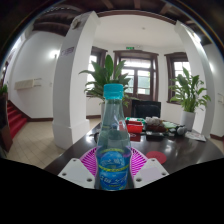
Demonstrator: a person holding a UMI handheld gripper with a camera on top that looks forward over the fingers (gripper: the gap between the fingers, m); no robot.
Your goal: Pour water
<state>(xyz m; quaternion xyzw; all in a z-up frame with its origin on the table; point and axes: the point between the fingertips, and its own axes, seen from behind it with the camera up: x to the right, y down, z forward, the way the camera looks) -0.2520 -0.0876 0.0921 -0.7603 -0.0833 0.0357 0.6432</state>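
**Getting a firm hold on the bottle before the pour**

Nearest to me are my own two fingers with their pink pads (92,160), and between them stands the clear plastic water bottle with a blue cap and blue label (113,140). My gripper (115,165) has the pads at the bottle's lower body, on either side of the label; whether they are already pressing or only flanking it, I cannot tell. The bottle is upright, seemingly on the dark glossy tabletop (185,148), and the cap looks to be on.

To do this step well, I judge I should squeeze evenly on the labelled part, keep the bottle vertical while lifting, and mind that thin plastic may buckle.

Beyond lie small red and white items (155,126), too small to name, two leafy green potted plants (190,95) and a white pillar (72,70). I see no receiving vessel.
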